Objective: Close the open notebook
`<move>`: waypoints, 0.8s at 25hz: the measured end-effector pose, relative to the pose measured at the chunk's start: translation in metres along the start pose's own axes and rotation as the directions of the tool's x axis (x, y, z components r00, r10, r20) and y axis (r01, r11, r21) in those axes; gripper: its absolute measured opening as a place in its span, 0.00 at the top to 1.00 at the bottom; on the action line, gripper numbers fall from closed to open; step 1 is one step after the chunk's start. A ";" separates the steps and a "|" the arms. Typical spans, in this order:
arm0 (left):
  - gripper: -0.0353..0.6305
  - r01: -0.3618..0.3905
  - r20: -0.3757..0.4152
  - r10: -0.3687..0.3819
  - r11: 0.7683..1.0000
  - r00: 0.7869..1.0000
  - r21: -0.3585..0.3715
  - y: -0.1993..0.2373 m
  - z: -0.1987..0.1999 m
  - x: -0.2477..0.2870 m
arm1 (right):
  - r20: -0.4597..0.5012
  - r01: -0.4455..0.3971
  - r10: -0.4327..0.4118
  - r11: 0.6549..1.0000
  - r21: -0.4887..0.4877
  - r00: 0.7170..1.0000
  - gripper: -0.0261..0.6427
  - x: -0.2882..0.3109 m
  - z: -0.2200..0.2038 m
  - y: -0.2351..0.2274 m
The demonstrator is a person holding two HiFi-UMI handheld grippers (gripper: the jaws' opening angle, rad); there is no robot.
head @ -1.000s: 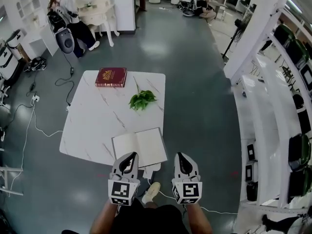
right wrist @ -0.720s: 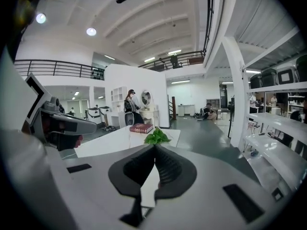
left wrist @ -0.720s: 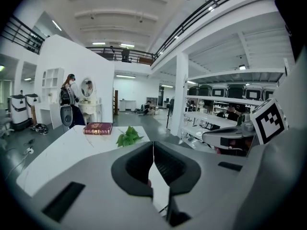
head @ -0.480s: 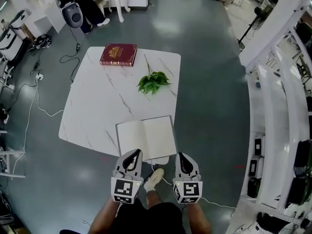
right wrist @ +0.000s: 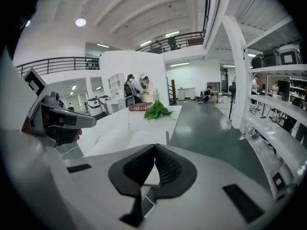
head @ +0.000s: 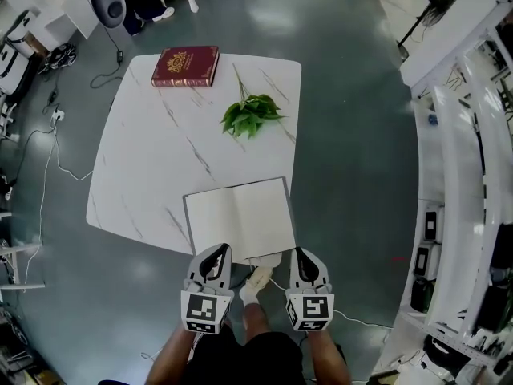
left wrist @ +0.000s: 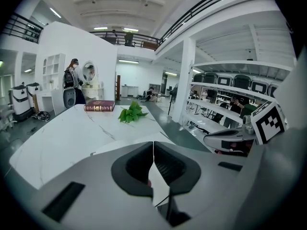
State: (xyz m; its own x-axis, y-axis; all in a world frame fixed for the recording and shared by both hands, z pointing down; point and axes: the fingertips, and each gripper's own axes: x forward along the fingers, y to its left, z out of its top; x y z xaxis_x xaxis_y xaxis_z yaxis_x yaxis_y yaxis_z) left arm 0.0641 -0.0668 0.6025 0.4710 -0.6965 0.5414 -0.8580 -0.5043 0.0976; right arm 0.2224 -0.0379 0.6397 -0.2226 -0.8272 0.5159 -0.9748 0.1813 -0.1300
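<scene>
The open notebook [head: 239, 219] lies flat with blank cream pages at the near edge of the white marble table [head: 136, 175]. Both grippers hover just short of that edge, side by side. My left gripper [head: 215, 255] sits by the notebook's near left corner, my right gripper [head: 301, 255] just past its near right corner. Neither touches it. In the left gripper view the jaws [left wrist: 153, 143] meet with nothing between them, and the notebook [left wrist: 125, 143] shows beyond. The right gripper [right wrist: 155, 146] is also shut and empty, facing the notebook [right wrist: 128, 140].
A red hardcover book [head: 186, 65] lies at the table's far left and a green leafy sprig [head: 250, 115] at mid-right. White shelving [head: 461, 175] runs along the right. Cables [head: 48, 159] trail on the floor to the left. The person's shoe [head: 256, 280] shows under the near edge.
Both grippers have sunk and come in toward the table's near edge, staying shut. The head view has tilted down, so the table fills more of the picture. The notebook lies open as before.
</scene>
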 end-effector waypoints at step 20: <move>0.91 0.007 -0.102 -0.012 0.999 0.995 -0.044 0.013 -0.052 0.039 | -0.183 -0.116 0.167 0.959 0.260 0.969 0.50 0.068 -0.079 -0.015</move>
State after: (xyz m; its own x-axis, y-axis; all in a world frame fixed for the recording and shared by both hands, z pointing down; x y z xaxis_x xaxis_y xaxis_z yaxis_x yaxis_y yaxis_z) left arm 0.0611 -0.0741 0.6681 0.4575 -0.6350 0.6225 -0.8628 -0.4865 0.1378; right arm 0.2206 -0.0546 0.7436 -0.3812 -0.6738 0.6330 -0.9049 0.1320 -0.4045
